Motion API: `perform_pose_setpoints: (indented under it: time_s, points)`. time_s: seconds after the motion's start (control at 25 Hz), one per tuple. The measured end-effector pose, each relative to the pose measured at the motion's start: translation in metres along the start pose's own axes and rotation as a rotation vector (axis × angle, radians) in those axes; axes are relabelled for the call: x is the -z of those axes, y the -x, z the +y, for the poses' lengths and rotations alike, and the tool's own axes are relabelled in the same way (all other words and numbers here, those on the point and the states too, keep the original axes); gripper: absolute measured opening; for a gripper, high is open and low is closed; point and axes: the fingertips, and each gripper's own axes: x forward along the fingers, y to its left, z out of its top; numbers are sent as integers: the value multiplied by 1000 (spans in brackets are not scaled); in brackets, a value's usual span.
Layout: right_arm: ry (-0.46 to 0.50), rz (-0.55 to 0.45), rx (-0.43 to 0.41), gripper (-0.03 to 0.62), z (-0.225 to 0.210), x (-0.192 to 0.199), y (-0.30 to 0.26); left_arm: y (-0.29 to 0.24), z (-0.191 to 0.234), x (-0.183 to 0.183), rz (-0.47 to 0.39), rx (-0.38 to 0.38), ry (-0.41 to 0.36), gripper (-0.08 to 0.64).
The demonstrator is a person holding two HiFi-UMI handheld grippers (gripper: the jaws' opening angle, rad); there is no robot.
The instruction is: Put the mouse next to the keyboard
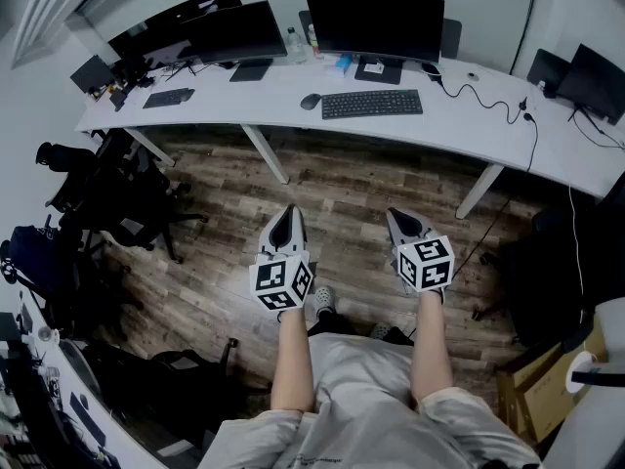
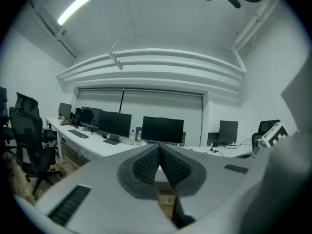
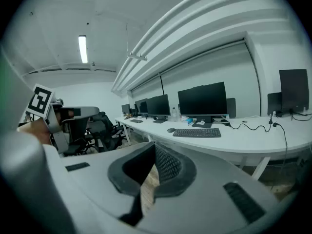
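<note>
In the head view, dark office chairs (image 1: 117, 198) crowd the nine o'clock side of the wooden floor (image 1: 342, 203), pushed clear of the long white counter (image 1: 459, 115) that runs across the top. The left gripper (image 1: 287, 225) is held out over the floor, clenched with its ribbed pads pressed together on nothing, and its own view looks level at the monitors, so it seems carried at rest, not aimed at anything. Up on the counter the mouse (image 1: 311, 102) lies just beside the keyboard (image 1: 372, 104), at the keyboard's nine o'clock, both in front of the middle monitor (image 1: 375, 25). Judging by that, the mouse may already sit where the task wants it, or the work has not begun. The right gripper (image 1: 402, 225), at the keyboard's six o'clock and well apart from the counter, is likewise clenched and empty, tipped slightly down. A cable (image 1: 488, 98) trails across the counter at the keyboard's three o'clock.
</note>
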Motion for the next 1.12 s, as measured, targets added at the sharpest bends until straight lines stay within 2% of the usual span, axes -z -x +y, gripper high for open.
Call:
perform_pose_setpoints:
  time_s: [0.28,0.44,0.56,0.6,0.68,0.76,0.88,1.0,1.12]
  points:
    - [37,-18,11,5,0,-10,5,-3,-19,13,33,38,-19,21]
    - [11,-70,68,8,-8,-14,12,3,-21,26,68,47,-39,22]
    - [1,-80,64,9,-8,-13,14,4,-18,32,99,49,-50,25]
    - [0,-74,59,39,-8,-12,14,4,-17,33,105,45,-49,25]
    - [-6,-52,50,55,-8,-9,12,3,-14,35,115,35,-44,27]
    - [-10,-33,44,92,-7,-5,9,2,-11,37,122,23,-44,64]
    - [-24,-31,29,103,-8,-3,8,-1,-11,41,134,22,-51,139]
    - [-57,-35,0,137,-8,-2,6,-4,-12,43,142,37,-57,165]
    - [-95,-24,14,141,-11,0,3,-5,-5,43,148,28,-63,184]
